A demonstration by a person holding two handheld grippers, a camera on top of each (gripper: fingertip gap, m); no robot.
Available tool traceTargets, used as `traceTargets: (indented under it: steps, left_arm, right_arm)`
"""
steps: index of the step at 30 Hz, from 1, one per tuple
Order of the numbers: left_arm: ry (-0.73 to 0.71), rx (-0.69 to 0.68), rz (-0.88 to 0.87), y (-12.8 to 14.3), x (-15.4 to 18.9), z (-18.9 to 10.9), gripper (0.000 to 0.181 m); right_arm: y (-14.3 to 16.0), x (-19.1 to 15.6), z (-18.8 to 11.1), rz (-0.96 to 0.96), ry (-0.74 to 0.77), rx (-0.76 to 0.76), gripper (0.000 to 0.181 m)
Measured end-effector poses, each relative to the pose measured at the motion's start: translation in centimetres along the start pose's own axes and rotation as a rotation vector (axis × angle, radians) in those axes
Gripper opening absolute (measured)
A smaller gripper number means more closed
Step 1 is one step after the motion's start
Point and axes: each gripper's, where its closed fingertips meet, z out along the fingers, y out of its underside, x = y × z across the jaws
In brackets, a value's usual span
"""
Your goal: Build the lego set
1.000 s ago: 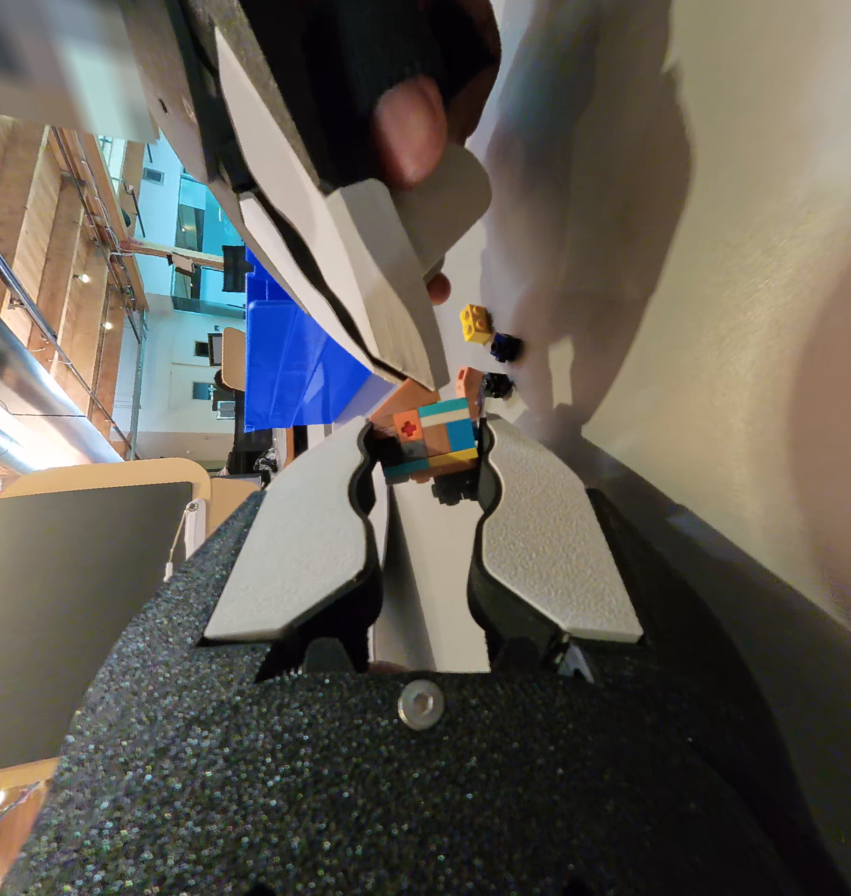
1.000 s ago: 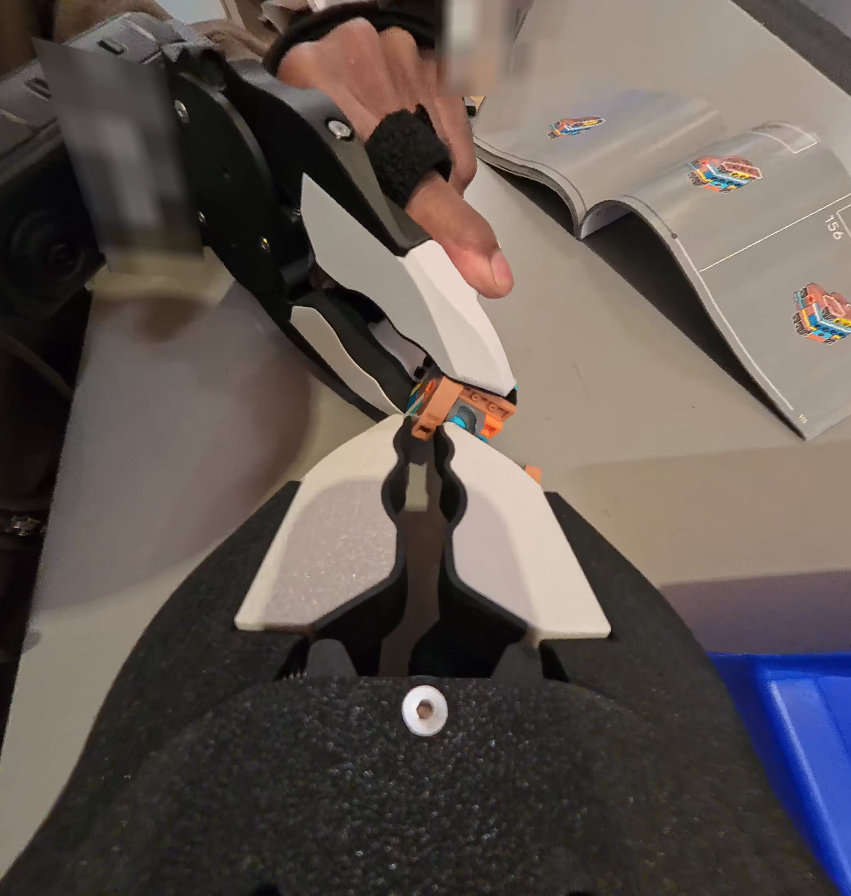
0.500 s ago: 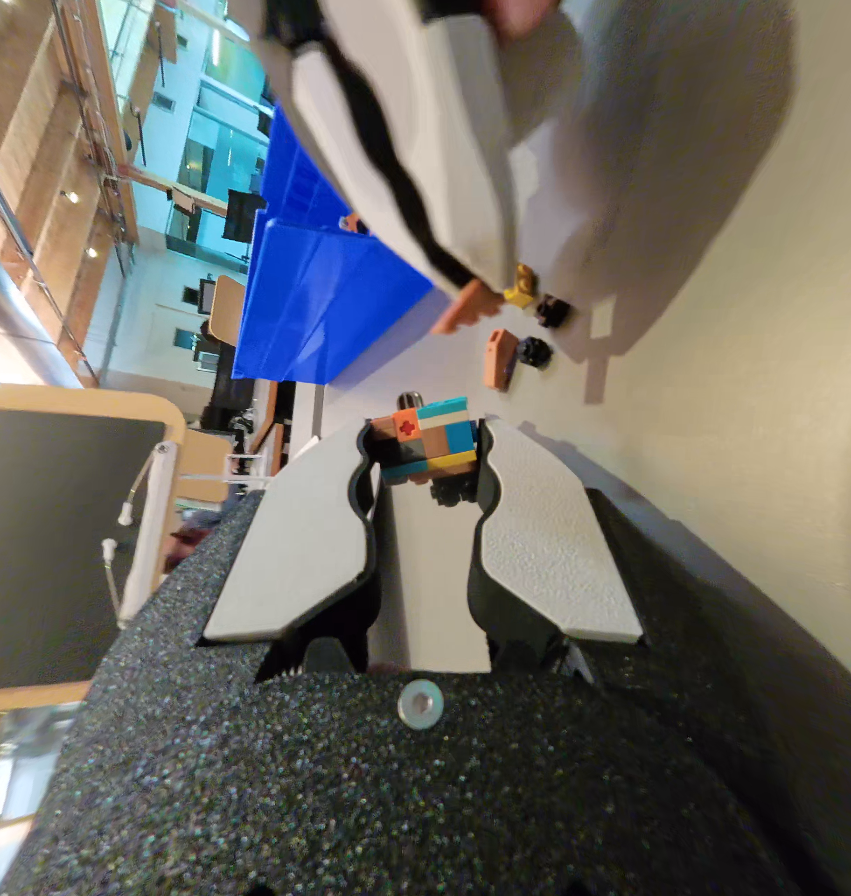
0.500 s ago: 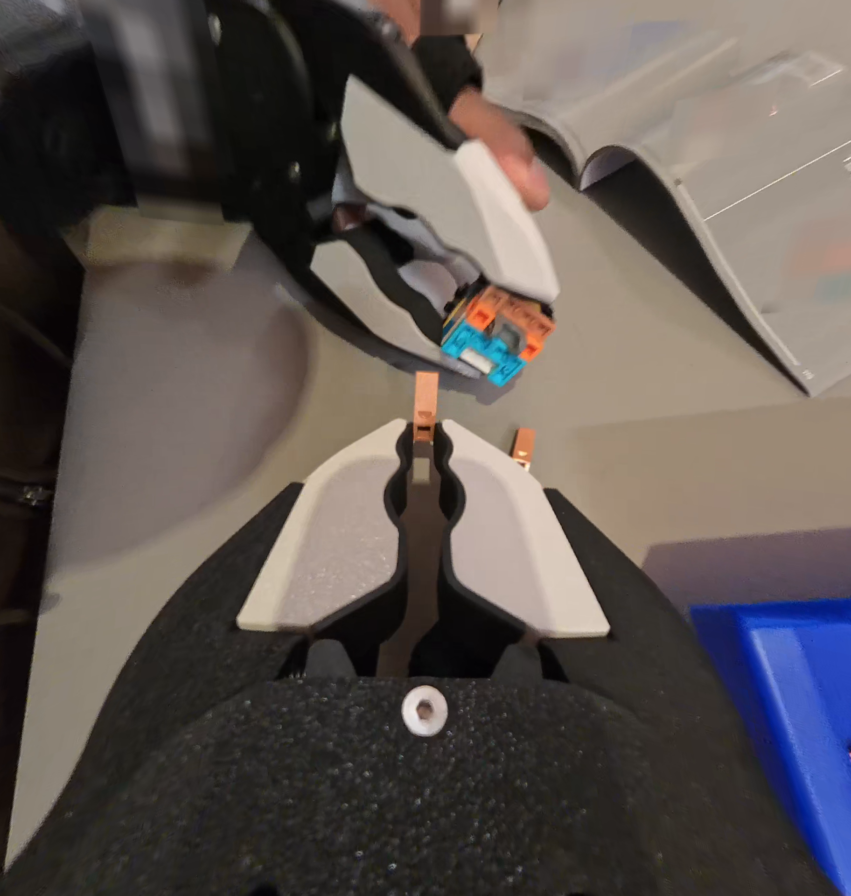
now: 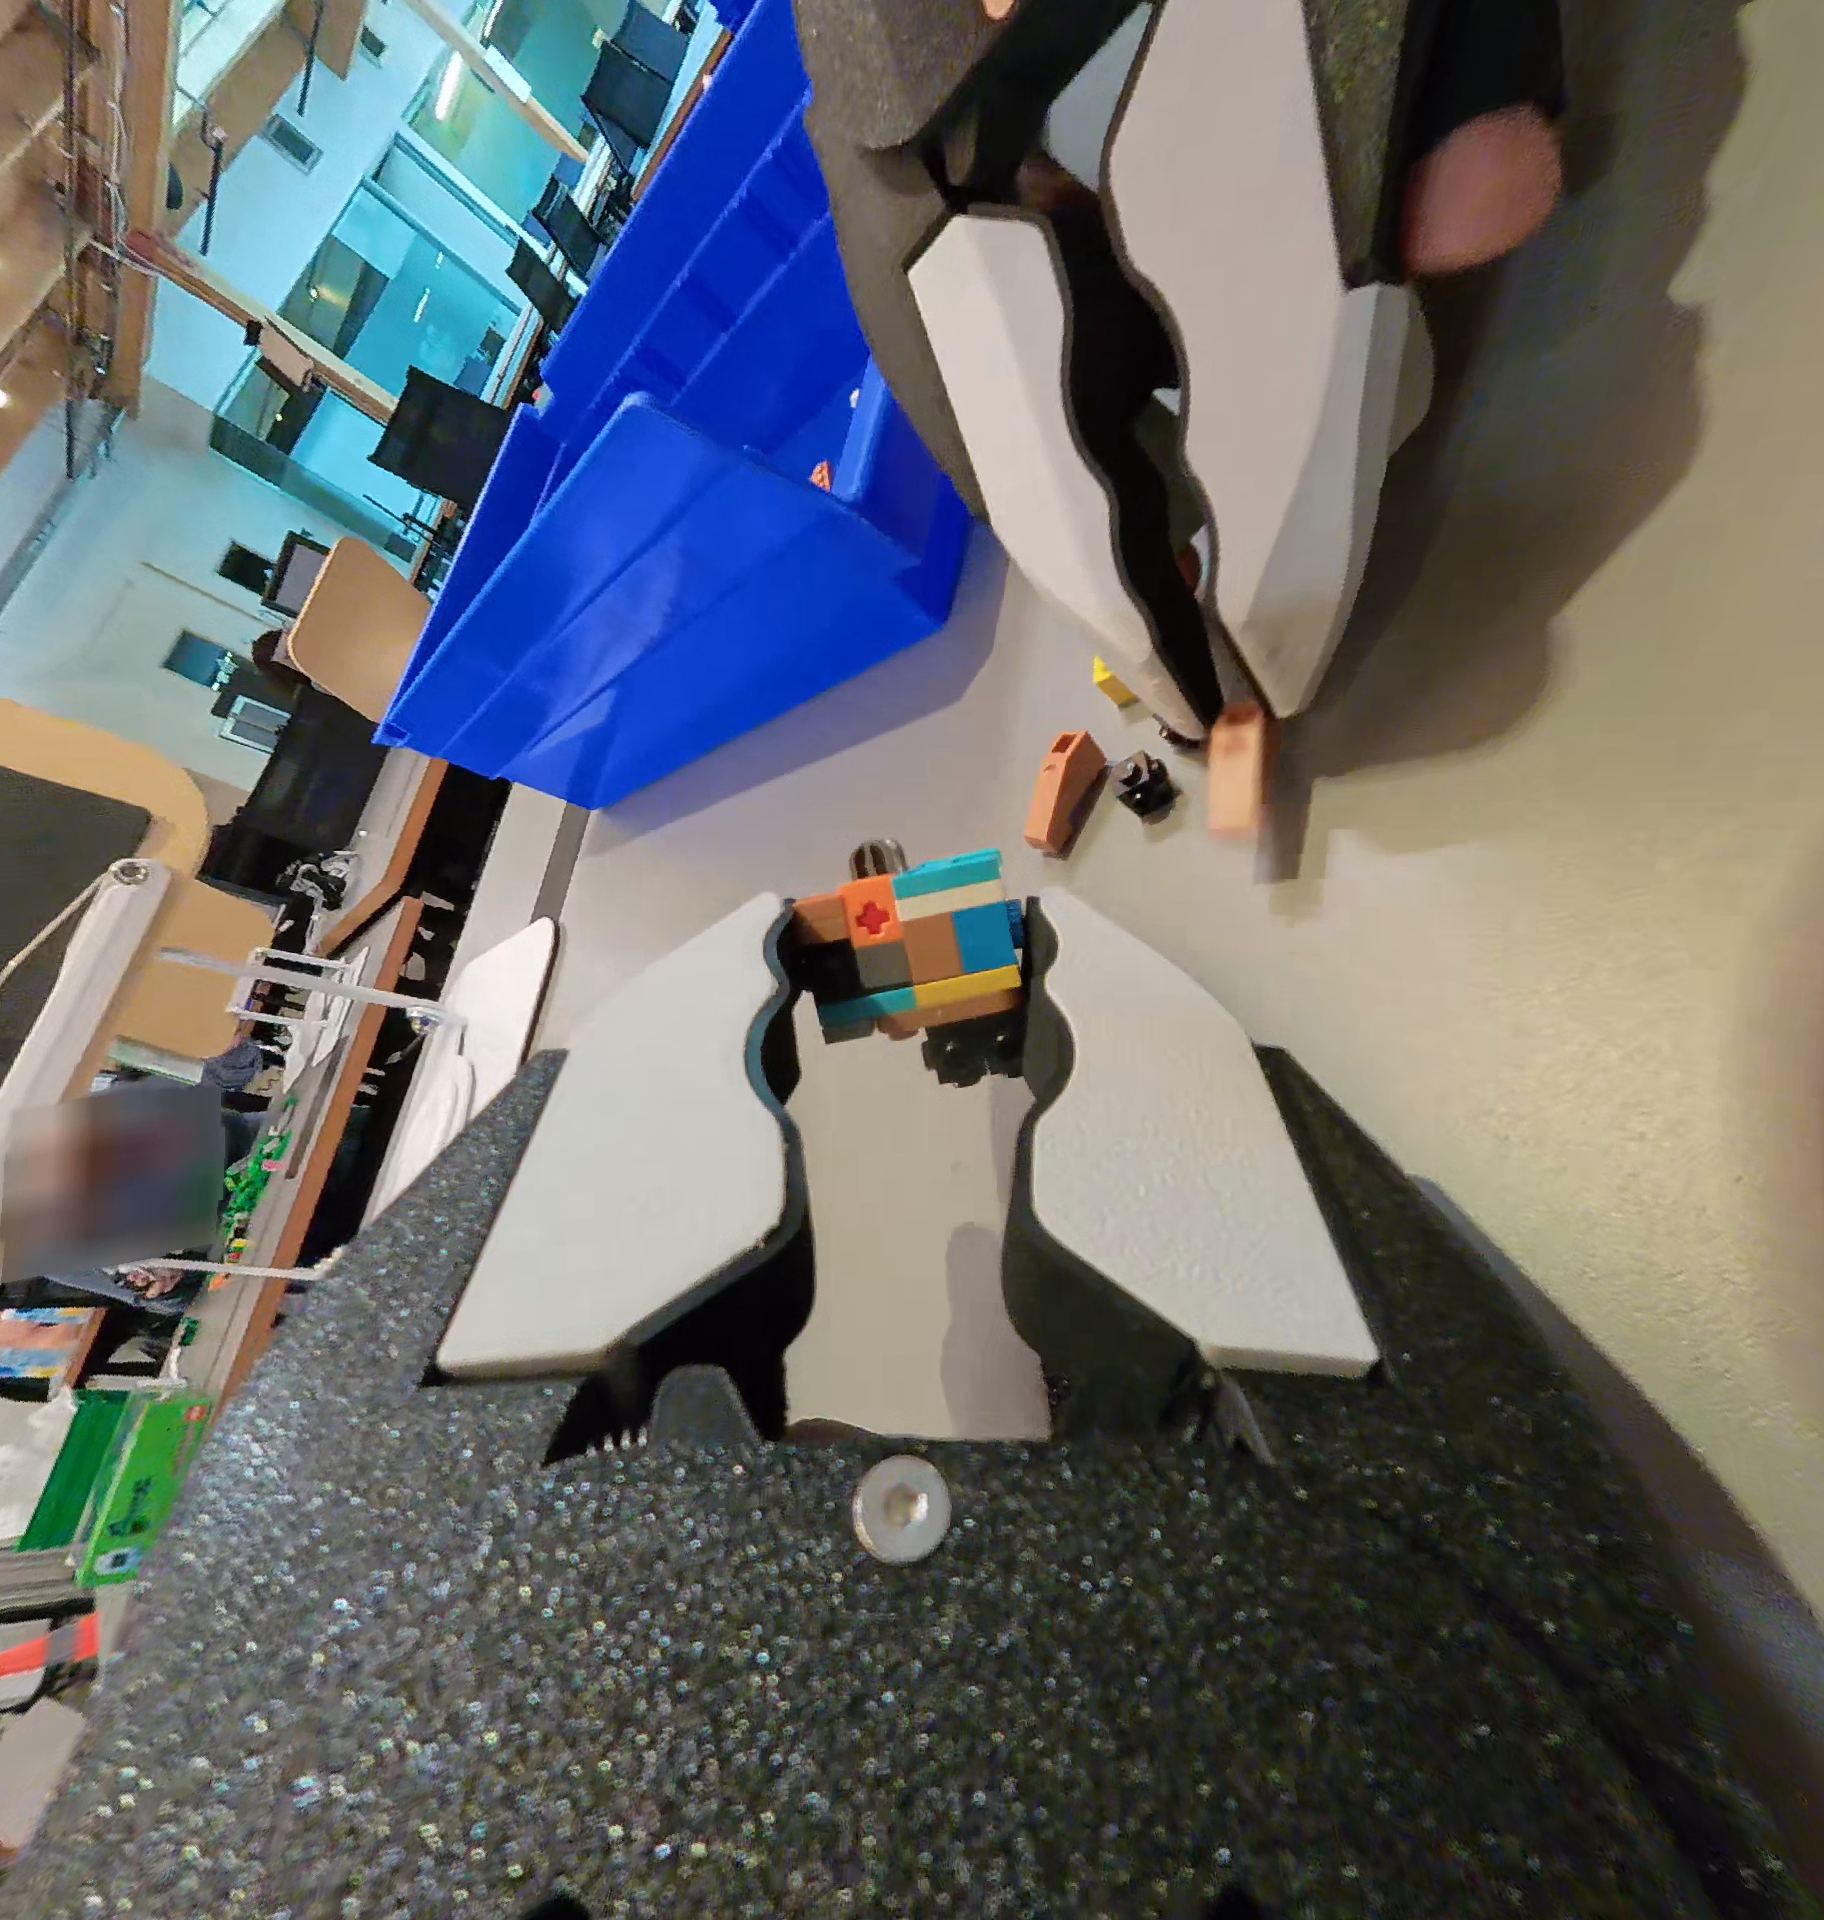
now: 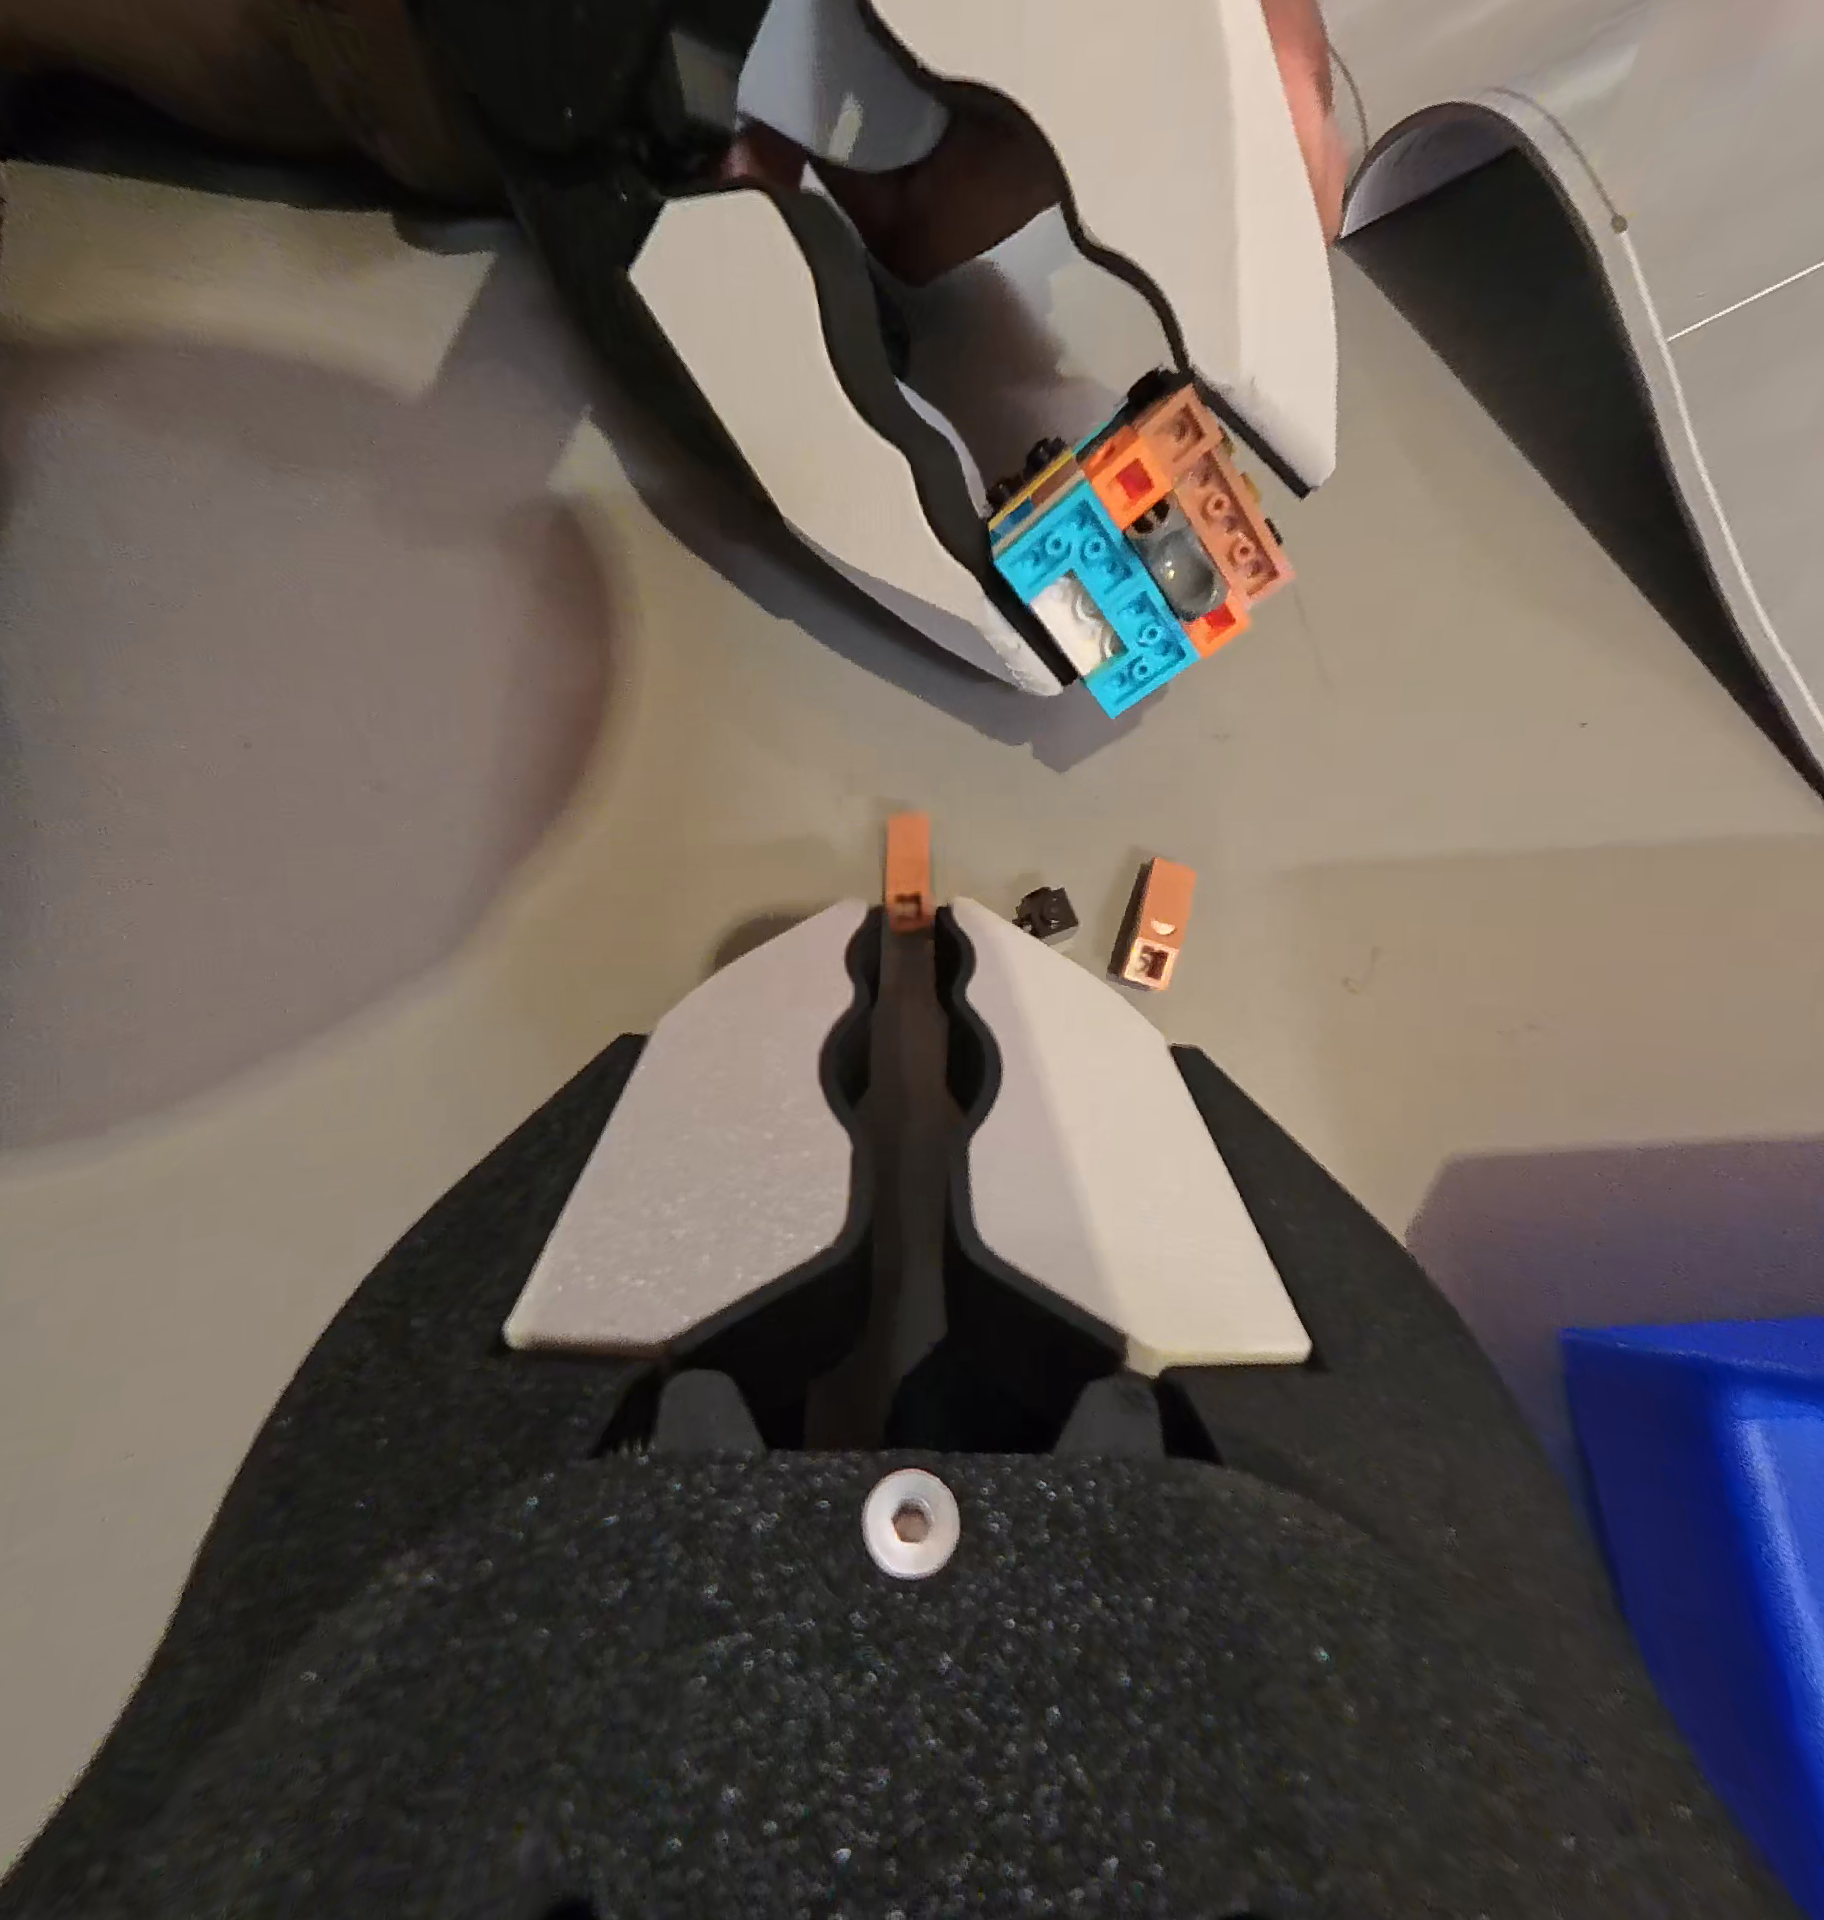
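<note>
My left gripper (image 5: 913, 945) is shut on the small multicoloured lego model (image 5: 918, 956), built of teal, orange, brown and yellow bricks, and holds it above the grey table. The model also shows in the right wrist view (image 6: 1142, 561), studs facing the camera. My right gripper (image 6: 908, 914) is shut on a thin brown brick (image 6: 908, 868), held upright at the fingertips, a short way below the model. In the left wrist view the right gripper (image 5: 1225, 717) points down with that brick (image 5: 1235, 774) at its tip.
A loose brown brick (image 6: 1152, 925) and a small black piece (image 6: 1048, 914) lie on the table (image 6: 264, 935) just right of my right gripper. A yellow piece (image 5: 1110, 681) lies beyond. Blue bins (image 5: 679, 561) stand behind. An open instruction booklet (image 6: 1614, 343) lies at the far right.
The two grippers have drawn apart: the brown brick was against the model a second ago and now sits clear of it in my right gripper. The left gripper has lifted and tilted the model.
</note>
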Motion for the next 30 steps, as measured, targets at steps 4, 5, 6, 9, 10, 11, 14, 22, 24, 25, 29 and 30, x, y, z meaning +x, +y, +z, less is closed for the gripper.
traceTargets:
  steps: [4, 5, 6, 9, 10, 11, 14, 22, 24, 25, 29, 30]
  left_arm:
    - [0.004, -0.007, -0.01, 0.2, 0.0, -0.1, 0.041]
    - [0.005, -0.009, -0.011, 0.2, 0.0, -0.1, 0.041]
    - [0.009, -0.013, -0.014, 0.3, 0.1, -0.1, 0.041]
    - [0.055, -0.039, -0.029, 0.8, 0.7, -0.1, 0.041]
    - [0.073, -0.047, -0.045, 0.9, 0.9, -0.1, 0.041]
    - [0.094, -0.048, -0.058, 0.9, 1.0, -0.2, 0.041]
    - [0.129, -0.054, -0.124, 1.0, 1.2, -0.3, 0.041]
    - [0.287, -0.12, -0.455, 1.9, 1.8, -0.5, 0.042]
    - [0.307, -0.132, -0.483, 2.1, 1.9, -0.7, 0.042]
    - [0.327, -0.147, -0.487, 2.2, 2.2, -0.7, 0.042]
    - [0.348, -0.162, -0.49, 2.4, 2.5, -0.8, 0.041]
    - [0.349, -0.16, -0.488, 2.3, 2.5, -0.9, 0.041]
  right_arm:
    - [0.1, 0.2, -0.2, -0.001, -0.001, -0.001, 0.016]
    - [0.1, 0.3, -0.3, -0.006, 0.002, -0.001, 0.017]
    - [0.1, 0.5, -0.5, -0.013, 0.012, 0.0, 0.018]
    - [0.1, 2.1, -1.5, -0.009, 0.073, 0.014, 0.017]
    - [0.0, 2.5, -1.8, 0.005, 0.085, 0.025, 0.017]
    - [0.1, 3.0, -1.9, 0.018, 0.101, 0.032, 0.017]
    - [0.3, 4.1, -1.8, 0.048, 0.155, 0.033, 0.016]
    - [0.7, 4.7, -0.6, 0.115, 0.17, 0.023, 0.015]
    - [0.8, 4.8, -0.4, 0.109, 0.181, 0.009, 0.014]
    - [0.7, 4.8, -0.3, 0.108, 0.183, 0.007, 0.014]
    - [0.6, 4.8, -0.1, 0.102, 0.188, 0.001, 0.012]
    - [0.6, 4.8, -0.1, 0.097, 0.191, 0.003, 0.012]
